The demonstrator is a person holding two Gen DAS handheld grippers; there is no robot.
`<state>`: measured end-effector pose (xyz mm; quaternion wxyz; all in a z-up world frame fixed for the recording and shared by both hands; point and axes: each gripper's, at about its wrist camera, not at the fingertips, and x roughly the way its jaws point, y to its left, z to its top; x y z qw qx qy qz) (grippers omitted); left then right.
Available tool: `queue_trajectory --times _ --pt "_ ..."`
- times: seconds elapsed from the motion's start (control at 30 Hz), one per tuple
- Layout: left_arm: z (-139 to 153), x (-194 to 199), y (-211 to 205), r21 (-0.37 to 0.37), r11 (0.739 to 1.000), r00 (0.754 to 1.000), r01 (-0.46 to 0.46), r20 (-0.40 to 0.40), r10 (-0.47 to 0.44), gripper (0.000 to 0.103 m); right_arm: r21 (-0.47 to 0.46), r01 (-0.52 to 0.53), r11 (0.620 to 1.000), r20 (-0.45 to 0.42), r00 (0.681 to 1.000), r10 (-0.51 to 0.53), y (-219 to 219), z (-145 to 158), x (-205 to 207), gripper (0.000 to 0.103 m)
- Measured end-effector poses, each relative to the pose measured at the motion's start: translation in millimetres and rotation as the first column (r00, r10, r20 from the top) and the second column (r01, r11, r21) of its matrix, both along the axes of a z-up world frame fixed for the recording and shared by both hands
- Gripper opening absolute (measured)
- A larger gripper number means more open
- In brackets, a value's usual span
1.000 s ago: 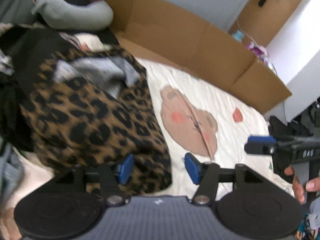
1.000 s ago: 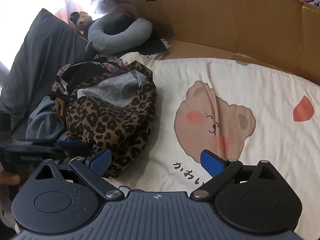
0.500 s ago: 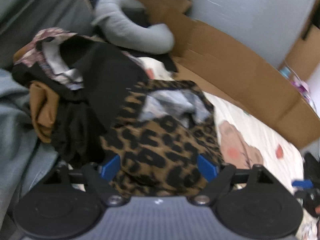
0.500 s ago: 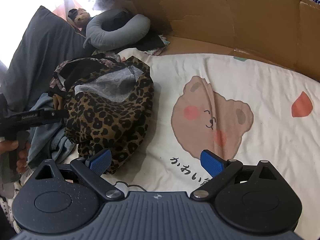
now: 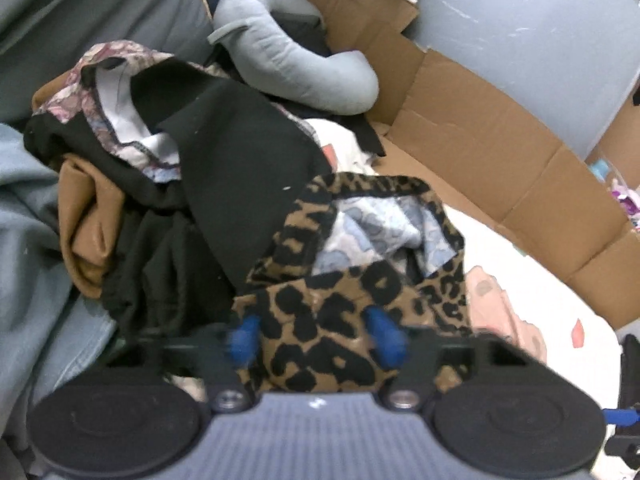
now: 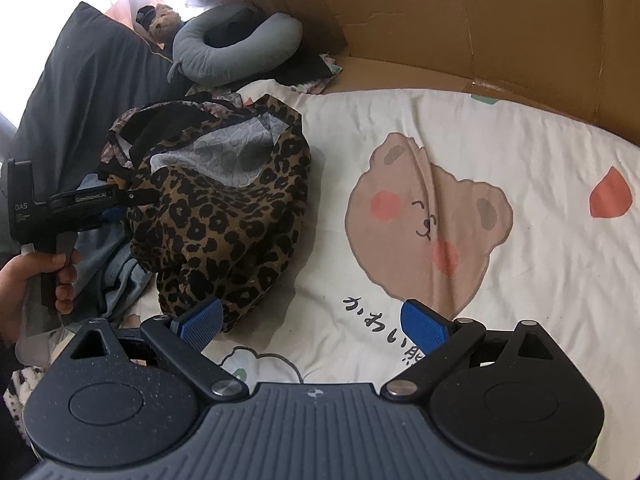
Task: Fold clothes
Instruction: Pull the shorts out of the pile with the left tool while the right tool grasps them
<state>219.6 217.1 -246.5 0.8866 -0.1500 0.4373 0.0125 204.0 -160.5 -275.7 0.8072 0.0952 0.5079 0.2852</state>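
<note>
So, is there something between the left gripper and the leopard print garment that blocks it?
No, nothing visible blocks it. The left gripper already has a fold of the leopard print garment between its closing fingers. The black garment lies beside it on the pile, not across it.

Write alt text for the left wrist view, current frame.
The left gripper is closing its blue fingers around a fold of a leopard-print garment, which lies between them on top of a clothes pile. Behind the pile are a grey neck pillow and a cardboard wall; a cream bear-print sheet shows at right.
</note>
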Motion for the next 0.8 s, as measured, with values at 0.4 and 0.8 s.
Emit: queue_trajectory --times 0.4,0.8 --pt "28.1 -7.7 -41.7 -0.121 0.978 0.982 0.173 0.093 -0.162 0.011 0.051 0.013 0.999 -0.022 1.0 -0.012 -0.4 4.8 -0.1 0.099" --pt "0.4 -25.6 -114.9 -0.224 0.897 0.923 0.381 0.04 -0.382 0.011 0.116 0.041 0.992 -0.042 0.998 -0.036 -3.9 10.0 6.8 0.099"
